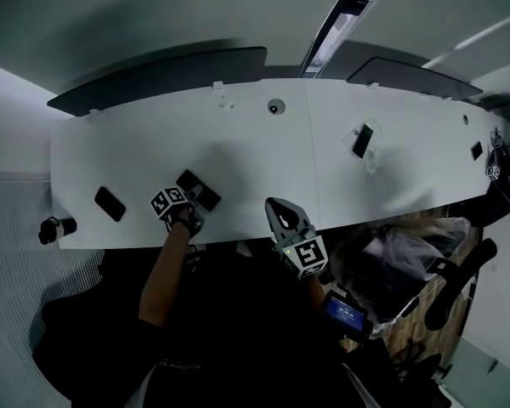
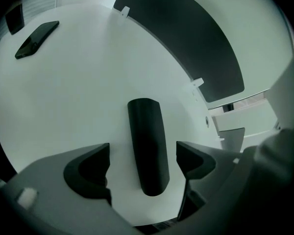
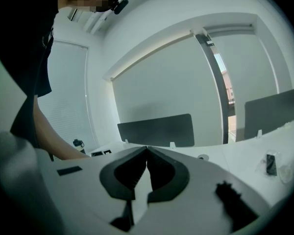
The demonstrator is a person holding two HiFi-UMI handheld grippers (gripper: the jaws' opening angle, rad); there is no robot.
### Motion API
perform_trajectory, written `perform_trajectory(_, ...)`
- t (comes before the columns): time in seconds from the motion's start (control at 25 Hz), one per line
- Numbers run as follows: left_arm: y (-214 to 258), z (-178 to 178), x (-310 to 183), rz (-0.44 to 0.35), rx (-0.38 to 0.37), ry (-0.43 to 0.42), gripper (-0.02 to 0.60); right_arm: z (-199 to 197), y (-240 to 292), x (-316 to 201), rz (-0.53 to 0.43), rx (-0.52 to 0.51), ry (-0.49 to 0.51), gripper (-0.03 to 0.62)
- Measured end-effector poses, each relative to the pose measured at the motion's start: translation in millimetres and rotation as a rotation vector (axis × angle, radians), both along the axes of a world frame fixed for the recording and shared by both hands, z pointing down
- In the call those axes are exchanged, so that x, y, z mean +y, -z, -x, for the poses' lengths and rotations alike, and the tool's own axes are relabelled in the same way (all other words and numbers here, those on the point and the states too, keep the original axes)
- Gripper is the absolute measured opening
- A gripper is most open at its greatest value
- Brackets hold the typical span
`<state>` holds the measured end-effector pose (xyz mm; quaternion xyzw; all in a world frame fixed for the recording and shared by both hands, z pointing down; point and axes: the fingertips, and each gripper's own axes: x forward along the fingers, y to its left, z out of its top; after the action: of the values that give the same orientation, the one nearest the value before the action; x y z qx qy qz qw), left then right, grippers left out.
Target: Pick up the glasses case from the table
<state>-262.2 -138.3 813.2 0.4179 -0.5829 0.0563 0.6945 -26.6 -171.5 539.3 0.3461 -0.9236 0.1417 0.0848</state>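
Observation:
The glasses case [image 2: 147,141] is a long black rounded case lying flat on the white table [image 2: 78,97]. In the left gripper view it sits lengthwise between the two jaws of my left gripper [image 2: 143,152], which stands open, with a gap of table showing on each side of the case. From the head view the case [image 1: 202,189] lies near the table's front edge, with the left gripper [image 1: 189,200] pointing down at it. My right gripper [image 1: 276,204] hovers over the front edge to the right, and its jaws [image 3: 147,150] are shut with nothing between them.
A black phone [image 1: 110,203] lies left of the case, also seen in the left gripper view as the phone [image 2: 36,38]. A small black device [image 1: 55,228] sits at the left end. A phone on a stand [image 1: 362,140] and a round grommet [image 1: 276,106] lie farther back. Dark partition panels [image 1: 161,75] line the far edge.

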Motion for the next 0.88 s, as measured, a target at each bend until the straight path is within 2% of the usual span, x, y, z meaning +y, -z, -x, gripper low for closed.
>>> perform_trajectory(0.24,-12.4,-6.5,-0.6,0.176,-0.151,-0.083,0.439,-12.2,-3.4,-4.9,0.025,-0.061,-0.074,0.008)
perform_trajectory(0.36,-17.7,-6.9,0.9,0.261,-0.214,-0.1,0.449,-22.7,-7.1,-2.8,0.033,-0.075,-0.107,0.008)
perform_trajectory(0.48,-25.1,-7.5,0.1,0.311,-0.265,-0.098,0.468,-39.6,-10.2,-1.1,0.042,-0.088,-0.153,0.008)
perform_trajectory(0.6,-35.1,-5.1,-0.5,0.329,-0.289,-0.093,0.477,-54.0,-11.6,-0.9,0.045,-0.085,-0.192,0.008)
perform_trajectory(0.88,-24.9,-8.3,0.7,0.355,-0.264,-0.094,0.472,-67.4,-8.6,-2.2,0.028,-0.065,-0.218,0.008)
